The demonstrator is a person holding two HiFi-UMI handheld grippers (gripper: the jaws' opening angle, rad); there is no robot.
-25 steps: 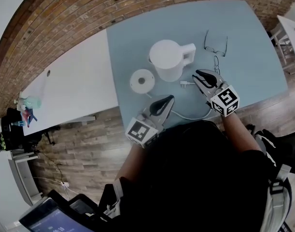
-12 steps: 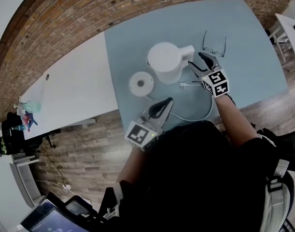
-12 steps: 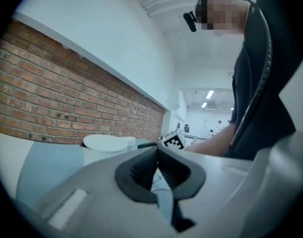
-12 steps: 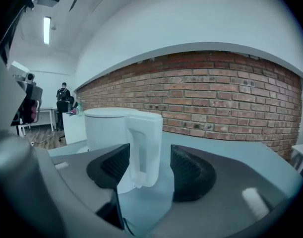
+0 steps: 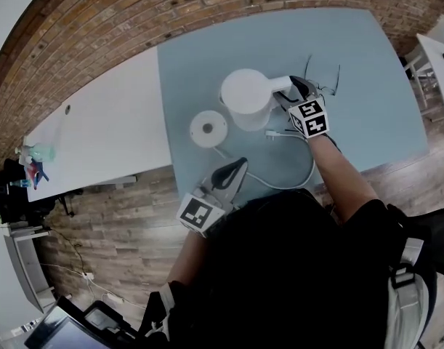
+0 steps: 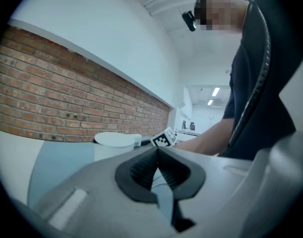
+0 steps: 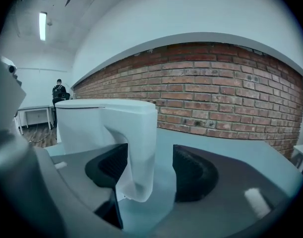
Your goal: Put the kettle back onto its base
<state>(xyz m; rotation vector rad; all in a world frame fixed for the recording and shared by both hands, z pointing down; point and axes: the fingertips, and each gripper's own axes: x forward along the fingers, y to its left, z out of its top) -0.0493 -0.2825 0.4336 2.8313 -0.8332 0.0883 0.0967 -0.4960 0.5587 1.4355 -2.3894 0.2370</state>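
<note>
Your right gripper [image 7: 147,168] has just been opening and its jaws now stand wide, with the kettle's handle [image 7: 139,148] between them. The left pad sits right against the handle, the right pad has a clear gap, so no grip yet. Your left gripper [image 6: 157,150] is pressed together, empty, held at the near edge of the table [image 5: 367,100].

The kettle [image 5: 248,99] stands upright on the blue table, lid on, handle facing right toward you. The base [image 5: 208,128] lies just beside it, to the left and a bit nearer, not touching. The cable [image 5: 294,182] loops from the base along the near side. Glasses [image 5: 331,78] lie far right of the handle.

Handling, as a guess: hard smooth plastic, stiff, likely slippery under the pads. Water level can't be told, so treat it as heavy. Take the handle on its straight upright part, high up, and squeeze firmly so the body doesn't swing on the lift.
</note>
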